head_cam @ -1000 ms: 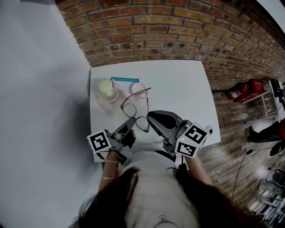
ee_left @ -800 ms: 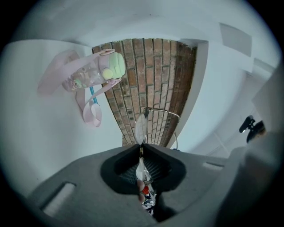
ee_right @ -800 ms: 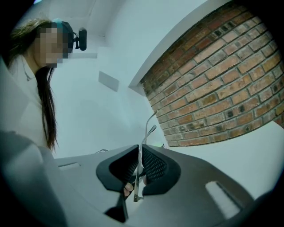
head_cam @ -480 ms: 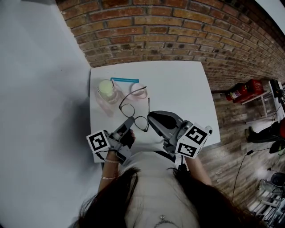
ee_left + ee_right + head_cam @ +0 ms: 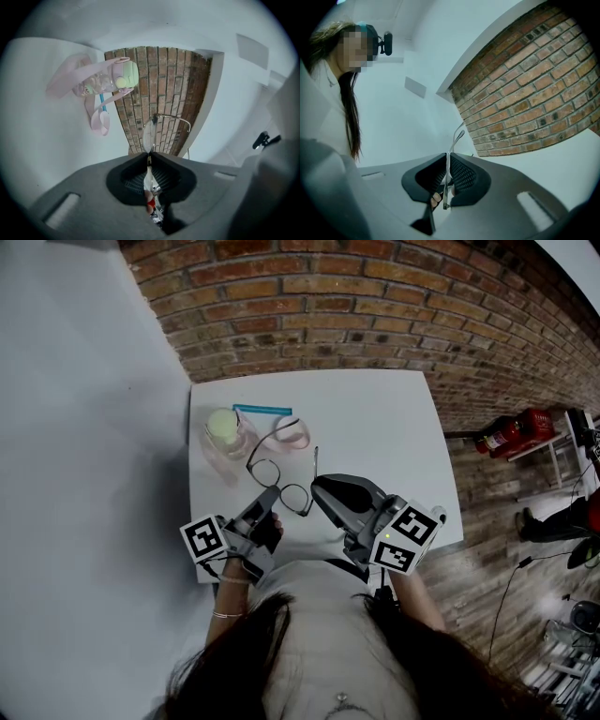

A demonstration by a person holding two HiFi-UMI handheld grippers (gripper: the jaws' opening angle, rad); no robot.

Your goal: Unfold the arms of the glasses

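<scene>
Thin dark wire-rimmed glasses [image 5: 266, 471] hang above the white table [image 5: 375, 427], held between both grippers. My left gripper [image 5: 275, 495] is shut on the frame; in the left gripper view a lens rim [image 5: 150, 133] rises out of its closed jaws [image 5: 149, 158]. My right gripper [image 5: 317, 487] is shut on one arm of the glasses, which sticks up from the jaws [image 5: 447, 157] as a thin rod [image 5: 457, 137]. The other arm [image 5: 277, 430] curves away towards the far side of the table.
A clear pink bottle with a pale green lid [image 5: 225, 430] lies at the table's far left, its pink strap [image 5: 294, 434] beside it and a blue strip [image 5: 262, 409] behind. A brick wall [image 5: 356, 306] backs the table. A red fire extinguisher [image 5: 512, 430] lies on the wooden floor at right.
The glasses frame has swung a little to the left with the left gripper, and the free arm's tip has moved left. The right gripper has barely moved.
</scene>
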